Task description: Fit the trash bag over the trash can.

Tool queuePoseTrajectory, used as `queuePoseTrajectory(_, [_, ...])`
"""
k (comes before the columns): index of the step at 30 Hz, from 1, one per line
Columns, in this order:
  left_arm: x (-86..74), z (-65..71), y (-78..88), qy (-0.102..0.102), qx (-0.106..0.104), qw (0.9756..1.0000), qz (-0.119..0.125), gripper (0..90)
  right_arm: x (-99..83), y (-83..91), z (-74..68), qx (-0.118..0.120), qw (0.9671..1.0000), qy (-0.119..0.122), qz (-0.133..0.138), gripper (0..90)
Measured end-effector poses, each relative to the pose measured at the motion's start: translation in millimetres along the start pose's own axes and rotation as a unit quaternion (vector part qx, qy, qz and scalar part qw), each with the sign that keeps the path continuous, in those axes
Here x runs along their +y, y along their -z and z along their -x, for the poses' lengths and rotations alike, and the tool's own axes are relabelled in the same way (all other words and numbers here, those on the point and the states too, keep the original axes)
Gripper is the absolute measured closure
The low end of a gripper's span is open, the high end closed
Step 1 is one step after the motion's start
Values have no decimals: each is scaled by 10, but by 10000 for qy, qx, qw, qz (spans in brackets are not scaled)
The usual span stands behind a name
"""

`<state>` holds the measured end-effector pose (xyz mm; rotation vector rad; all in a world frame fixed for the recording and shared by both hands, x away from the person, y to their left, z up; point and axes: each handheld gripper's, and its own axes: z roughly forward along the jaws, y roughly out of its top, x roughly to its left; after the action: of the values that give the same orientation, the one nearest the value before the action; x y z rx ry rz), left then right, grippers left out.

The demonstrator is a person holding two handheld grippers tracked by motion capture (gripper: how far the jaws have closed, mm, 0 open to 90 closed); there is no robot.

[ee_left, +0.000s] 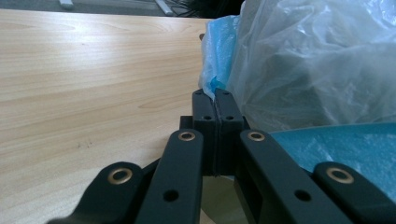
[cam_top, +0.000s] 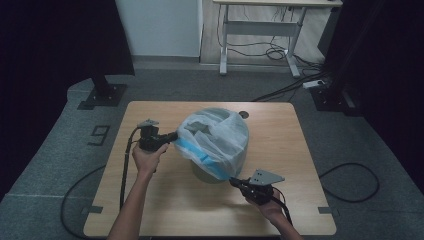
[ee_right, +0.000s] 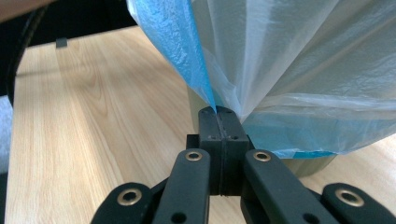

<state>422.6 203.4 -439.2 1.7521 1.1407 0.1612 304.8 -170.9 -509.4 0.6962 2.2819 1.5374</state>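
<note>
**Both Grippers Pinching the Liner Hem Over the Bin**

Left gripper is clamping the blue hem of the plastic bag at the side of the bin nearest it, its jaws pressed flat together with only a sliver of film between them. Across the bin, the right gripper is doing the same at the near lower edge, jaws fully closed on a gathered fold where the blue hem meets the clear film. Between the two grips the hem is running taut as a slanted blue band.

Draped over the grey bin, the bag is sitting near the middle of the wooden table, billowing loosely above the rim.

As a judgement, the film is looking very light, soft and slippery, with no stiffness of its own, so it is likely following whatever the jaws do and bunching wherever tension is lacking. It is also seeming thin enough to stretch or tear under a sharp tug. The doubled blue hem is appearing the soundest place to hold, gripped at opposite points as now. The bin itself may be light enough to tip or slide when pulled.
</note>
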Motion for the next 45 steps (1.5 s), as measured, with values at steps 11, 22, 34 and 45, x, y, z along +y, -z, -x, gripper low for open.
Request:
queuePoseTrajectory(11, [-76, -10, -44, -56, 70, 9996, -272, 890, -158, -96, 120, -144, 9978, -293, -574, 888])
queuePoseTrajectory(22, [-173, -60, -318, 69, 127, 9981, -604, 888, -383, -142, 492, -567, 9866, -1289, -822, 888])
queuePoseTrajectory(34, [-220, -59, -345, 39, 196, 9973, -701, 728, -333, -260, 461, -427, 9874, -1286, -812, 847])
queuePoseTrajectory(45, [-188, 25, -2, -157, 514, 9979, -348, 235, -293, -134, 492, -615, 9888, -1262, -510, 511])
